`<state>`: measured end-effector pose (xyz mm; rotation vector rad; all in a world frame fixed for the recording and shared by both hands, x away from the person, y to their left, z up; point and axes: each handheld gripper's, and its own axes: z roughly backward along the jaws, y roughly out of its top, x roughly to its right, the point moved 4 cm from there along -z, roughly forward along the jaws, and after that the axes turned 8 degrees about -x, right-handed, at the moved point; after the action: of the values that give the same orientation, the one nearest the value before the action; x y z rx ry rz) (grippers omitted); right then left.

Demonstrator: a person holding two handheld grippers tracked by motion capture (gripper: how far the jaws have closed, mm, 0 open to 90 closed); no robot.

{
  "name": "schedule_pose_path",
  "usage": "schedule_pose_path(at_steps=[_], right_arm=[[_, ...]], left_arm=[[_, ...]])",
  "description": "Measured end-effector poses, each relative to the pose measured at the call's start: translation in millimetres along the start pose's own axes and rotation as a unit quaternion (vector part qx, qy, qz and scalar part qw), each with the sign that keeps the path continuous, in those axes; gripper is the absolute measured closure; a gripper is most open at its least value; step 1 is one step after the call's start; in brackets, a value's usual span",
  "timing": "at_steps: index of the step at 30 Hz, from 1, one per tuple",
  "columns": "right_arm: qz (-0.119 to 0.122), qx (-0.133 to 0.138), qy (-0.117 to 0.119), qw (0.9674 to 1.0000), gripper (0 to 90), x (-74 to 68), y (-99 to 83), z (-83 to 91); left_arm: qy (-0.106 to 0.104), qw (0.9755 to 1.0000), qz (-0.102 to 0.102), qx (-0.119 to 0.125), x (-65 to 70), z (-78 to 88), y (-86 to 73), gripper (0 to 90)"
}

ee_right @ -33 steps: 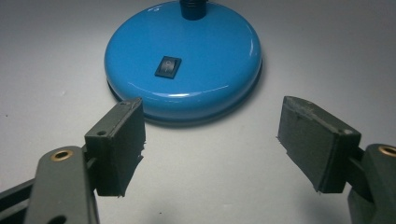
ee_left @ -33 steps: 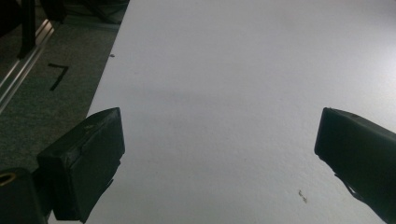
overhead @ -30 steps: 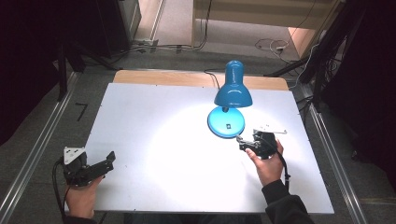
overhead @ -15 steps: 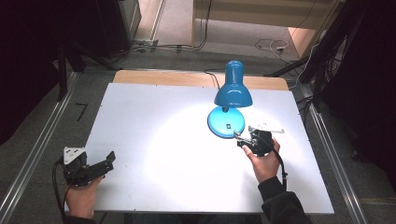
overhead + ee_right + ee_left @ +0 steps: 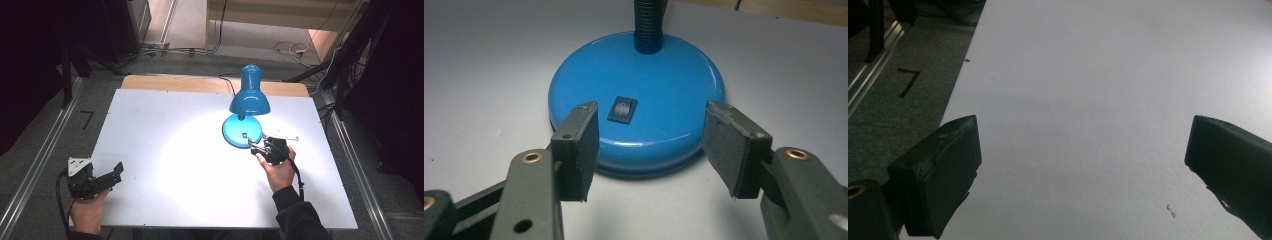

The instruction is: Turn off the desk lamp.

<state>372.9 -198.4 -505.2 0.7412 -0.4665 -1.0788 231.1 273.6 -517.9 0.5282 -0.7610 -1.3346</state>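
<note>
Item 1: desk lamp (image 5: 248, 107), count one, blue, lit. Round base (image 5: 636, 97) stands on the bench directly ahead of the right tongs; the near rim of the base lies between and just beyond the two jaw tips. Black ribbed neck (image 5: 648, 25) rises from the far side of the base. Bell shade (image 5: 249, 93) hangs over the base, facing down. A bright pool of light falls on the bench to the left of the right tongs.

Item 2: rocker switch (image 5: 622, 109), count one, black, set in the top of the base, just ahead of the right tongs' left jaw. A small mark shows on it; too small to read.

Item 3: right tongs (image 5: 256, 146), count one, held in the right hand (image 5: 278, 170). Jaws stand wide apart, gripping nothing, tips near the base rim.

Item 4: left tongs (image 5: 118, 172), count one, held in the left hand (image 5: 86, 215), well apart from the lamp at the near left corner of the bench. Jaws spread wide, nothing between them but bare surface.

Item 5: bench (image 5: 165, 135), count one, white top.

Item 6: black tape mark (image 5: 908, 82), count one, on the floor left of the left tongs, shaped like the figure 7.

No legible brand or label on any item.
</note>
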Motion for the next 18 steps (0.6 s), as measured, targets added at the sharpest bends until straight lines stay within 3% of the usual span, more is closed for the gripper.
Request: schedule_pose_path(at_steps=[6,13,18], right_arm=[[0.008,-0.004,0.001,1.0000,46.4,-2.8,0.9,-3.8],[0.015,-0.013,0.004,0.9998,61.0,-6.0,1.2,-9.1],[0.008,-0.011,0.013,0.9998,66.4,-6.6,2.1,-14.3]], left_arm=[[0.000,1.0000,0.000,0.000,0.0,-0.1,-0.1,2.1],[0.000,1.0000,0.000,0.000,0.0,-0.1,-0.1,2.0],[-0.001,1.0000,0.000,-0.001,-0.2,-0.4,-0.1,2.0]])
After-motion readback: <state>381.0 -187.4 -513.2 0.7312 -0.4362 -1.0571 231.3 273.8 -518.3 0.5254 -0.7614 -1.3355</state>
